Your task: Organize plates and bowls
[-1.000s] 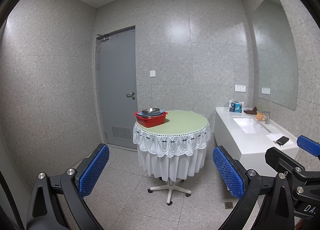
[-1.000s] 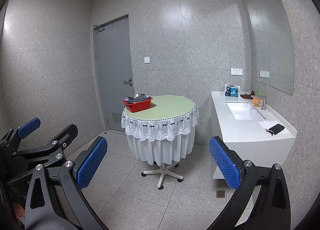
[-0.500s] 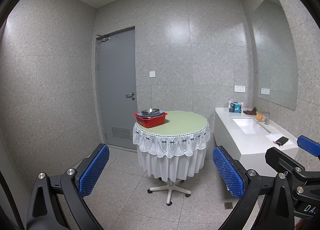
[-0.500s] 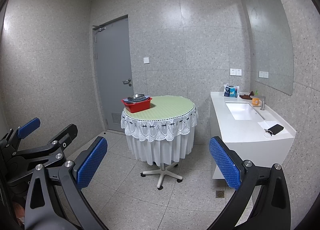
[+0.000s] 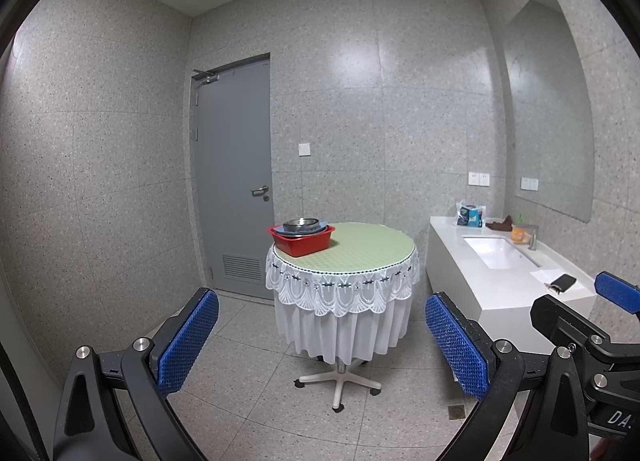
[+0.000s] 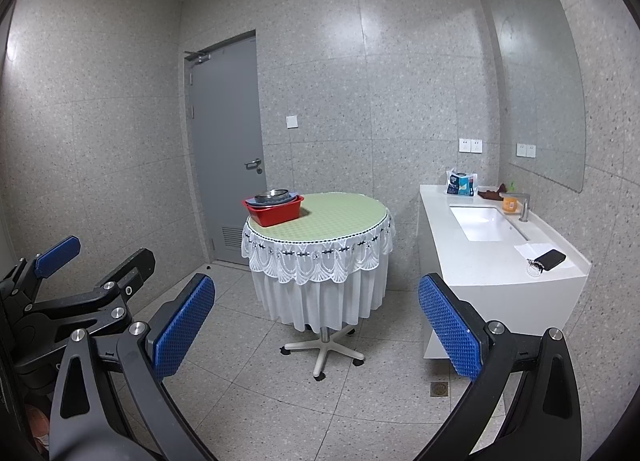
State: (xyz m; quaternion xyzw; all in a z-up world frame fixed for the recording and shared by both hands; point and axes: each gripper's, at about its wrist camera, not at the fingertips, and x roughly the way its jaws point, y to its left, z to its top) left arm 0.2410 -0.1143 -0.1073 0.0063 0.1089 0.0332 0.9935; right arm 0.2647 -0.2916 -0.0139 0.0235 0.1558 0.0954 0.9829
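A red tub [image 5: 302, 241] stands at the far left edge of a round table [image 5: 360, 249] with a green top and a white lace skirt. In the tub lie a blue plate and a metal bowl [image 5: 301, 224]. The tub also shows in the right wrist view [image 6: 274, 211], with the bowl [image 6: 272, 194] on top. My left gripper [image 5: 320, 345] is open and empty, well short of the table. My right gripper [image 6: 316, 341] is open and empty too, at a similar distance. The right gripper shows at the right edge of the left wrist view [image 5: 580, 317].
A white vanity counter [image 5: 516, 281] with a sink [image 5: 500, 257], faucet, orange cup, tissue pack and a black key case [image 5: 562, 281] runs along the right wall. A grey door [image 5: 234, 181] stands behind the table. Tiled floor with a drain [image 5: 456, 412] lies between me and the table.
Both views have shifted slightly; the table and tub sit a touch higher and smaller in the frames. Both grippers stay open and empty.
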